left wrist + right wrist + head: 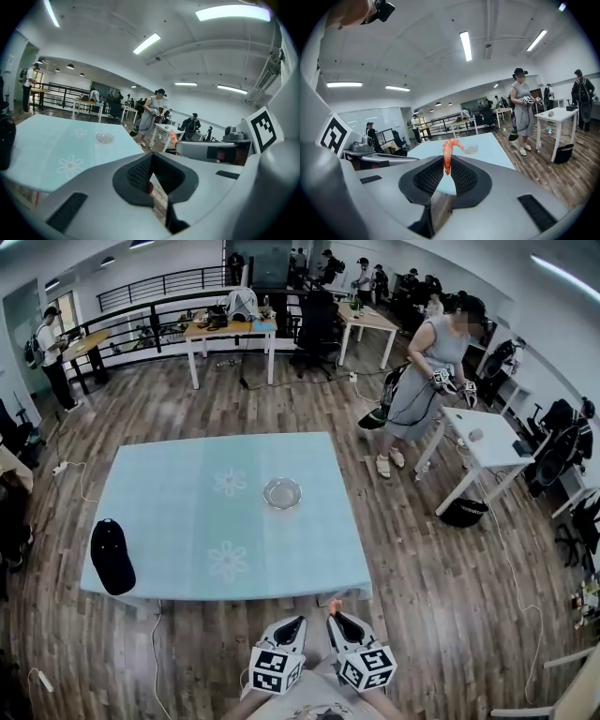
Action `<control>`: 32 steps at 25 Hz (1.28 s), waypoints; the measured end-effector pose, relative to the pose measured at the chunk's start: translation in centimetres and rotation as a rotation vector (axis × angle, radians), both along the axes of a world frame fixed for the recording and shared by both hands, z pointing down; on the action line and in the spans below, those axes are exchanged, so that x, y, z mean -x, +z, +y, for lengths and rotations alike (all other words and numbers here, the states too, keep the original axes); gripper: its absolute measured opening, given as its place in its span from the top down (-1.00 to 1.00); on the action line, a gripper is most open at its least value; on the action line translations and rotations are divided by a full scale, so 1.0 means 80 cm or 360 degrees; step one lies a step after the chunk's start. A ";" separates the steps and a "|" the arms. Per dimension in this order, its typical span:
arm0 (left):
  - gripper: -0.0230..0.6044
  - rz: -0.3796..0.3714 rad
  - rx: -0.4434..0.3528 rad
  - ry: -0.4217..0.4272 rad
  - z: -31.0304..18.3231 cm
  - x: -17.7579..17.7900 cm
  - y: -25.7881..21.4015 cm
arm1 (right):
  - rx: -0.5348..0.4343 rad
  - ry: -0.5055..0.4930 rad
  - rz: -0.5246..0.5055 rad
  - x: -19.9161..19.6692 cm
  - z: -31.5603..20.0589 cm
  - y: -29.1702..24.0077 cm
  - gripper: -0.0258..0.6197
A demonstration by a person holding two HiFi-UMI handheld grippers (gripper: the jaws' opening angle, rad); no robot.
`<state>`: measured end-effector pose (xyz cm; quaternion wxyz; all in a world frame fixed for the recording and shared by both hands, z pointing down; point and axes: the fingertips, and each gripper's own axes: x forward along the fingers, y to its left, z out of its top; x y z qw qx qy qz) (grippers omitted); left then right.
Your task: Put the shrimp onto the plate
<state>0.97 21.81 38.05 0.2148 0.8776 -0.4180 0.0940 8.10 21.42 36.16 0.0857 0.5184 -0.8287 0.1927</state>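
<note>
Short of the surface's (169, 512) near edge, the right hand-held gripper (339, 619) pinches the shrimp (447, 154) upright, the left hand-held gripper (294, 622) closed and seemingly empty; carrying is in hand, and the next move calls for reaching forward over the plate (282, 492) mid-surface.

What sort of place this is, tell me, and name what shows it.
Likely an open-plan office or lab: desks and office chairs at the back, a railing, and another person handling equipment by a white table.

Clear glossy glass plate (282, 492); bench (169, 512) covered in matt cloth; wood-plank floor (450, 596); glossy shrimp (446, 157); matt cloth cap (112, 556).
</note>
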 end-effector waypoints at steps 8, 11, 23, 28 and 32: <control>0.90 0.0026 0.0021 -0.0140 -0.022 0.044 0.002 | 0.0009 -0.0084 0.0024 0.032 -0.040 0.000 0.72; 0.90 0.0023 0.0032 -0.0176 -0.031 0.057 0.007 | 0.0007 -0.0124 0.0016 0.048 -0.051 0.005 0.72; 0.90 -0.0031 0.0060 -0.0330 -0.121 0.056 0.012 | 0.0051 -0.0247 -0.0046 0.043 -0.162 0.017 0.72; 0.90 -0.0045 0.0056 -0.0384 -0.177 0.047 0.016 | 0.0069 -0.0319 -0.0047 0.037 -0.217 0.025 0.72; 0.90 -0.0063 0.0070 -0.0438 -0.225 0.038 0.015 | 0.0085 -0.0379 -0.0052 0.029 -0.267 0.026 0.72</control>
